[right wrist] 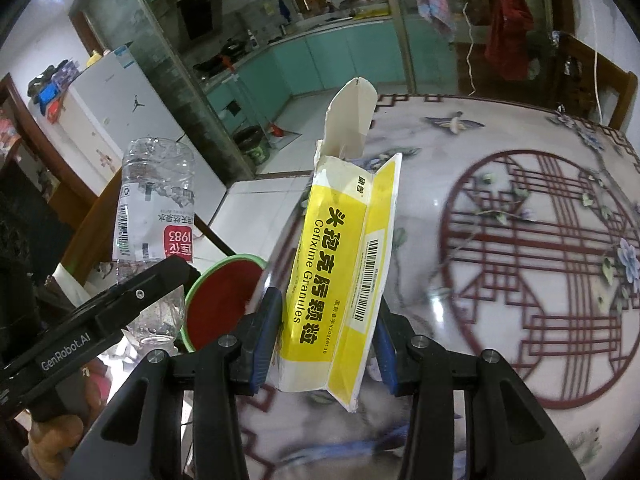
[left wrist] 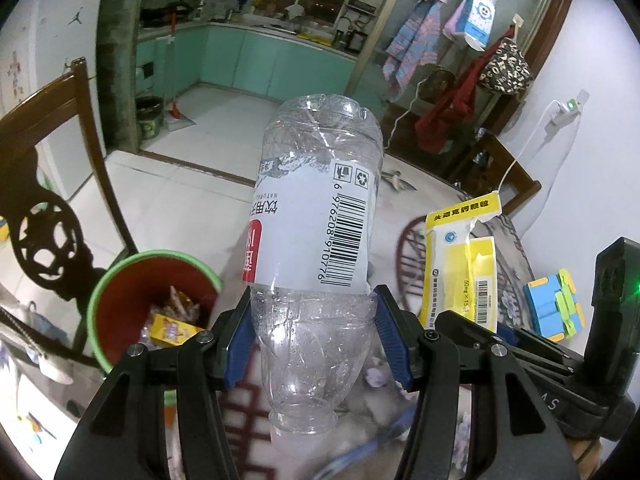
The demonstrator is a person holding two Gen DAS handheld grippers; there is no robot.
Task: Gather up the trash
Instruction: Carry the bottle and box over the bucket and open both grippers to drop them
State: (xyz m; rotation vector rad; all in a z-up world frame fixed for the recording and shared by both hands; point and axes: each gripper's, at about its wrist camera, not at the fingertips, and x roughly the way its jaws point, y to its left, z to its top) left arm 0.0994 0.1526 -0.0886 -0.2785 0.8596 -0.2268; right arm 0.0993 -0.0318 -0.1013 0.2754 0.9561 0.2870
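My left gripper (left wrist: 314,344) is shut on an empty clear plastic bottle (left wrist: 316,240), held upside down with its neck toward the camera, above the table edge. It also shows in the right wrist view (right wrist: 154,216). My right gripper (right wrist: 326,336) is shut on a flattened yellow-and-white medicine box (right wrist: 344,264), held upright above the table; the box also shows in the left wrist view (left wrist: 464,264). A red bin with a green rim (left wrist: 148,300) stands below and left of the table edge, with wrappers and a yellow packet inside; it also shows in the right wrist view (right wrist: 222,304).
A round table with a red lattice and flower pattern (right wrist: 540,248) lies under both grippers. A blue, yellow and green block toy (left wrist: 554,306) sits on it at the right. Dark wooden chairs (left wrist: 48,208) stand at the left and far side. The kitchen lies beyond.
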